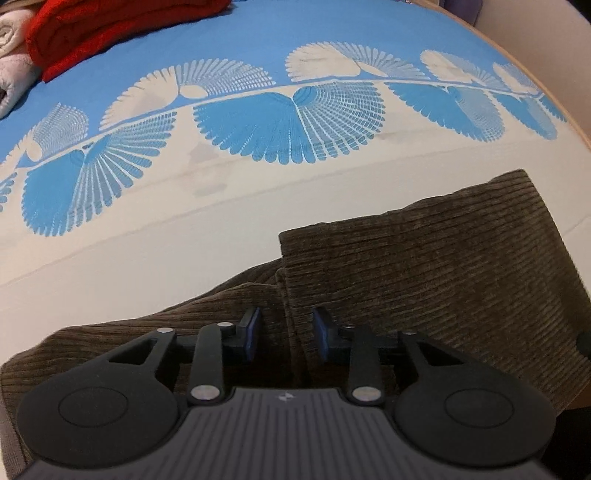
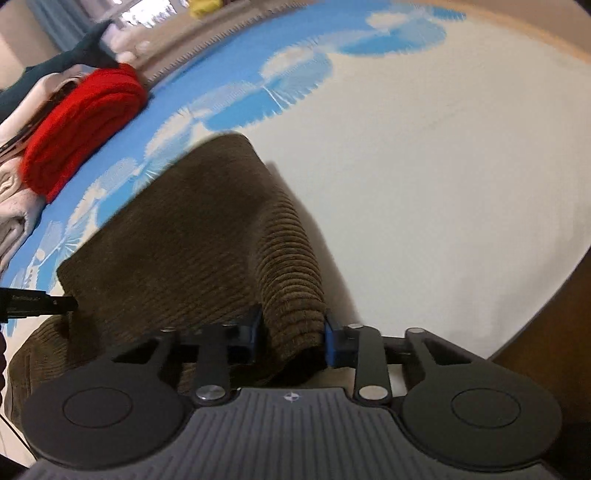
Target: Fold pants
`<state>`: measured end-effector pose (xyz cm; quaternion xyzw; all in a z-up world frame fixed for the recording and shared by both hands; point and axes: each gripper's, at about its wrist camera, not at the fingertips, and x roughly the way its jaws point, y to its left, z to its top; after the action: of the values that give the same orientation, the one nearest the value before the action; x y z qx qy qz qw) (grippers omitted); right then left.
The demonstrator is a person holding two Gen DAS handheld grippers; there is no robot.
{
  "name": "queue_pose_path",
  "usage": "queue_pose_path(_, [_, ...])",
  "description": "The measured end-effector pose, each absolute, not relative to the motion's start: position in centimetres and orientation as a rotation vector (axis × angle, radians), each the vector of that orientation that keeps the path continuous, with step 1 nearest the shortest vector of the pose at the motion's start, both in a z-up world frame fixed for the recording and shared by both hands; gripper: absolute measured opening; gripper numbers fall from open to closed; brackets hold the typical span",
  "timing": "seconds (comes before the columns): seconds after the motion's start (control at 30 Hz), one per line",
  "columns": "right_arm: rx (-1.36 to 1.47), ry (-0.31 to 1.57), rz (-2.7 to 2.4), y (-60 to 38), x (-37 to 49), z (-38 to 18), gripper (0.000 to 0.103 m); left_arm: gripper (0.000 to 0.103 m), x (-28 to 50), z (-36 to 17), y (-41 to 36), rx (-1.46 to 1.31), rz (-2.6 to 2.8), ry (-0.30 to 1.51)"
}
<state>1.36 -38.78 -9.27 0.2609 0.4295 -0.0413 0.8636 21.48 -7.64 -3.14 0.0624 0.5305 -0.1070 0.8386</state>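
Both cameras ride just behind their claws and look steeply down at a bed from close range. The left claw view faces the blue-patterned far side. The right claw view is rolled, somewhat blurred, probably toward the same edge. Both share the brown corduroy pants and red folded cloth.

We see pants flat on bed, near its front edge; folded clothes stack behind, far left. Right tongs straddle pants fold.
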Motion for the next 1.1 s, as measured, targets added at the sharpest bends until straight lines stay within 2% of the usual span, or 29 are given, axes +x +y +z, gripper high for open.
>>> queue_pose_path(0.1, [0.446, 0.804, -0.044, -37.4, 0.7, -7.0, 0.03, 0.039, 20.5, -1.5, -7.2, 0.136, -0.259, 1.085])
queue_pose_path(0.13, [0.389, 0.767, -0.024, -36.6, 0.5, -6.2, 0.029, 0.043, 20.1, -0.8, -7.1, 0.121, -0.281, 1.069])
queue_pose_path(0.2, [0.244, 0.684, 0.028, -34.4, -0.1, -4.6, 0.029, 0.053, 19.3, 0.7, -6.9, 0.061, -0.359, 1.043])
queue_pose_path(0.27, [0.117, 0.604, 0.092, -31.9, -1.0, -3.2, 0.029, 0.072, 18.6, 2.0, -6.7, -0.024, -0.468, 1.033])
queue_pose_path(0.33, [-0.014, 0.527, 0.15, -28.9, -2.1, -2.2, 0.028, 0.083, 17.8, 3.1, -6.9, -0.124, -0.599, 1.028])
queue_pose_path(0.5, [-0.268, 0.403, 0.339, -21.8, -4.4, -1.6, 0.028, 0.085, 15.8, 5.1, -8.2, -0.178, -0.764, 0.97])
queue_pose_path(0.63, [-0.349, 0.403, 0.442, -17.9, -5.2, -2.3, 0.028, 0.085, 15.3, 4.8, -9.3, -0.072, -0.691, 0.966])
queue_pose_path(0.9, [-0.36, 0.411, 0.492, -16.3, -5.2, -2.3, 0.028, 0.071, 16.3, 2.7, -8.8, 0.101, -0.551, 0.998])
queue_pose_path(1.0, [-0.349, 0.406, 0.492, -16.9, -5.4, -2.3, 0.027, 0.052, 16.6, 2.3, -8.2, 0.101, -0.542, 1.011])
queue_pose_path(1.07, [-0.359, 0.408, 0.496, -16.7, -5.4, -2.4, 0.027, 0.035, 16.5, 2.1, -7.7, 0.118, -0.533, 1.024])
queue_pose_path(1.1, [-0.363, 0.411, 0.5, -16.5, -5.4, -2.4, 0.027, 0.033, 16.6, 1.9, -7.7, 0.13, -0.528, 1.023])
